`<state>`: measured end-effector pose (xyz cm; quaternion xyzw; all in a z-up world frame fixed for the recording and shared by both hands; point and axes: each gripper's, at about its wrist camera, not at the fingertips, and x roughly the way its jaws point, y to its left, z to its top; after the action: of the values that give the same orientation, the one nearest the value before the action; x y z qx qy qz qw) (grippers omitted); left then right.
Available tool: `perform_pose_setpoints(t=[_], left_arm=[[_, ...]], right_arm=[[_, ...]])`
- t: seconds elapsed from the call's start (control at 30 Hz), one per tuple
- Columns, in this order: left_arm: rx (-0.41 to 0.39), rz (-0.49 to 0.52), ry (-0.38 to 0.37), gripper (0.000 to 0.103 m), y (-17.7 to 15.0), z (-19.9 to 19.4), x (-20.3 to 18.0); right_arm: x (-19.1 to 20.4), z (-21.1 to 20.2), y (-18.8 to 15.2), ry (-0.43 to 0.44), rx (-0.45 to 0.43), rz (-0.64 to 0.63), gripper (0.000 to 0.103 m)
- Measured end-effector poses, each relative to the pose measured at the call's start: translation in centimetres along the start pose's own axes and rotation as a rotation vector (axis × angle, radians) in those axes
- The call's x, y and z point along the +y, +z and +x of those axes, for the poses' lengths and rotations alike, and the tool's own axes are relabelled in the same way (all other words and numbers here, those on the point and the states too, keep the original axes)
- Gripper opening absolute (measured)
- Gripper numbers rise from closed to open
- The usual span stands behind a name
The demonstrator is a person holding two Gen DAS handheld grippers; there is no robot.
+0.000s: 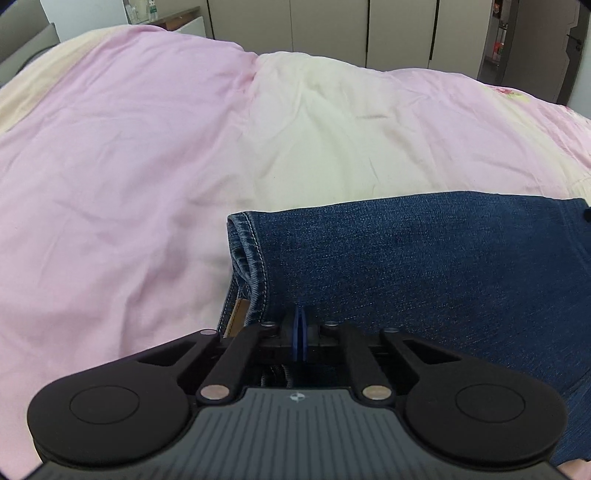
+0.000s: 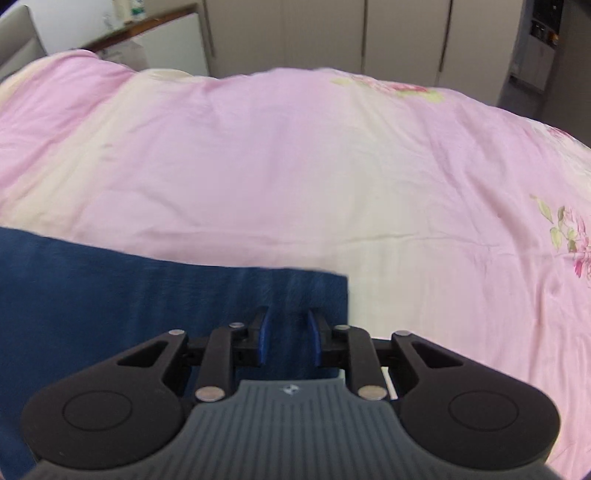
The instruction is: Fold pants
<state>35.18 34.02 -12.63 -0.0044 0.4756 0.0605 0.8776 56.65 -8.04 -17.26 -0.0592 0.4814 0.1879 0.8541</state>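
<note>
Dark blue jeans [image 1: 424,266] lie folded on a pink and cream bed cover [image 1: 147,166]. In the left wrist view the hem end with its stitched cuff and a brown leather patch [image 1: 236,317] is at the left of the stack. My left gripper [image 1: 299,332] is over the near edge of the jeans, its blue pads pressed together; whether denim is between them is hidden. In the right wrist view the jeans [image 2: 147,302] fill the lower left, their right edge near centre. My right gripper [image 2: 287,332] hovers over that edge, jaws apart and empty.
The bed cover [image 2: 332,166] stretches far and to both sides, with flower prints [image 2: 576,243] at the right. Grey cabinets [image 1: 332,26] stand behind the bed. A bedside unit with bottles [image 2: 147,33] is at the far left.
</note>
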Motion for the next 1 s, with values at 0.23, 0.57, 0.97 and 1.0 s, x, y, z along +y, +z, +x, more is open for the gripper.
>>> perform_pose_setpoints(t=[0.23,0.57,0.97,1.0], left_arm=[[0.004,-0.030,-0.017,0.007,0.1,-0.5,0.6],[-0.036,0.079,-0.098,0.013,-2.4,-7.0,-0.9],[0.050,0.143,-0.005,0.019,-4.8,-3.9,-0.7],[0.049,0.132,-0.010,0.019,-4.8,-4.0,-0.4]], right_arm=[[-0.7,1.6,-0.1,-0.019,0.025,0.022,0.031],[2.4,-7.2,-4.3,0.053,-0.021,-0.131,0.026],[3.8,-6.4,-12.5,0.029,0.085,-0.251,0.025],[3.9,-6.2,-12.5,0.026,0.089,-0.250,0.025]])
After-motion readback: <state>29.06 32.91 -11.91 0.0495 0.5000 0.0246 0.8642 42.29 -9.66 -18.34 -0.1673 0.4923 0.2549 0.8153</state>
